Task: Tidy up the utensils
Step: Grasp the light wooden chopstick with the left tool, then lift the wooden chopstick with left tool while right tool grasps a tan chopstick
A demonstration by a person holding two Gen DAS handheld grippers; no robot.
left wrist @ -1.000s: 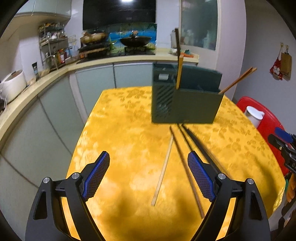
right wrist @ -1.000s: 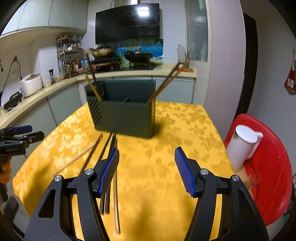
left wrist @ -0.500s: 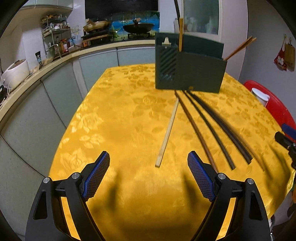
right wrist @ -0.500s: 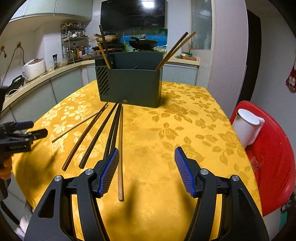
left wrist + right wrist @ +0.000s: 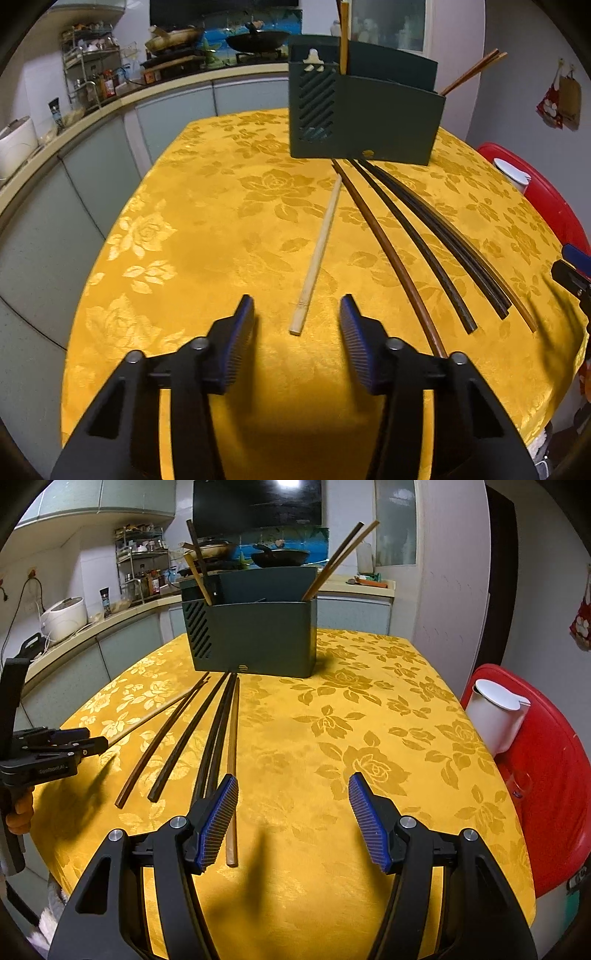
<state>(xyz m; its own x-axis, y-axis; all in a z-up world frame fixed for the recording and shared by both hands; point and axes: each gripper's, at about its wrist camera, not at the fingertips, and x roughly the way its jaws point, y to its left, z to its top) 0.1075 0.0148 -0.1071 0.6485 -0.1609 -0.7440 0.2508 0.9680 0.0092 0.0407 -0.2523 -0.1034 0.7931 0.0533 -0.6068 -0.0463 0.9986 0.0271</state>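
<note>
A dark green utensil holder point(image 5: 365, 122) point(image 5: 255, 635) stands at the far side of the yellow table point(image 5: 184, 229) with chopsticks upright in it. Several loose chopsticks lie in front of it: a pale one point(image 5: 317, 254), a brown one point(image 5: 388, 251) and black ones point(image 5: 443, 236). My left gripper point(image 5: 297, 317) hovers low with its jaws closing; the pale chopstick's near end lies between them, untouched. My right gripper point(image 5: 291, 797) is open with nothing between its fingers. A light brown chopstick point(image 5: 232, 746) runs just beside its left finger point(image 5: 221, 808).
A red stool point(image 5: 554, 775) carrying a white jug point(image 5: 495, 716) stands off the table's right edge. A kitchen counter point(image 5: 74, 125) with a rice cooker and a spice rack curves along the left. The table's near edge is close under both grippers.
Both grippers have sunk closer to the tablecloth. The left jaws have narrowed around the near end of the pale chopstick. The right jaws keep the same width.
</note>
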